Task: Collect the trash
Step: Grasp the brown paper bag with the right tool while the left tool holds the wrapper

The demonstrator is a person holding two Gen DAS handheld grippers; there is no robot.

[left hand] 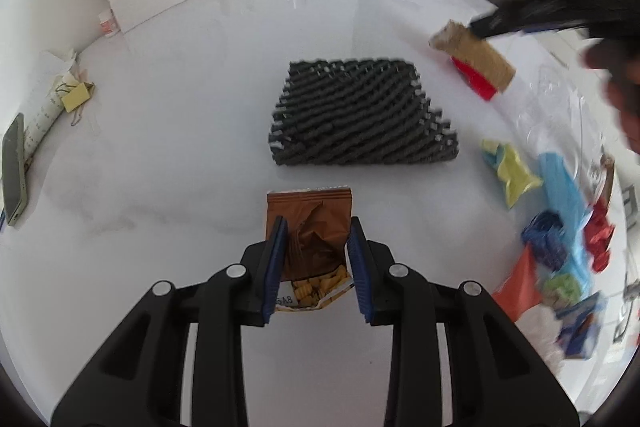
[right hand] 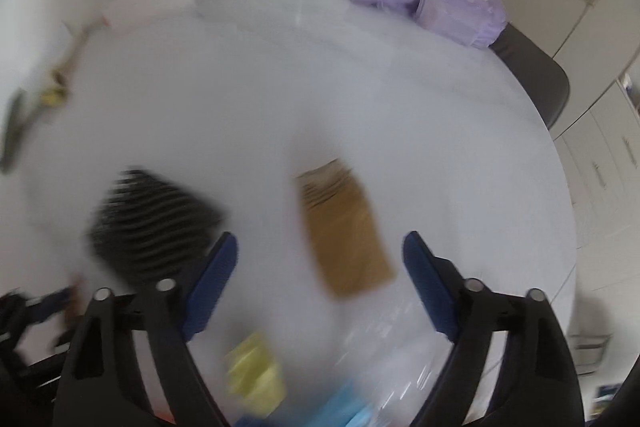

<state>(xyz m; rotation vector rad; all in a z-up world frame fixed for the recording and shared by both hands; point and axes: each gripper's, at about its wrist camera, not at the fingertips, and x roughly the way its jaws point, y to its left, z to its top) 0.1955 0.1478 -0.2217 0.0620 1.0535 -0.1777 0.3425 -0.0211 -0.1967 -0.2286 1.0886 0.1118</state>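
Snack wrapper, brown and torn open, lies on the white desk just on my near side of the black woven mat; my left gripper has its fingers narrowed on either side of it, though I cannot tell whether the pads press it. Right of the mat, a brown sponge-like block lies on the desk, with bright scraps of trash nearer me. My right gripper, badly blurred, hangs over that block with fingers wide apart, holding nothing.
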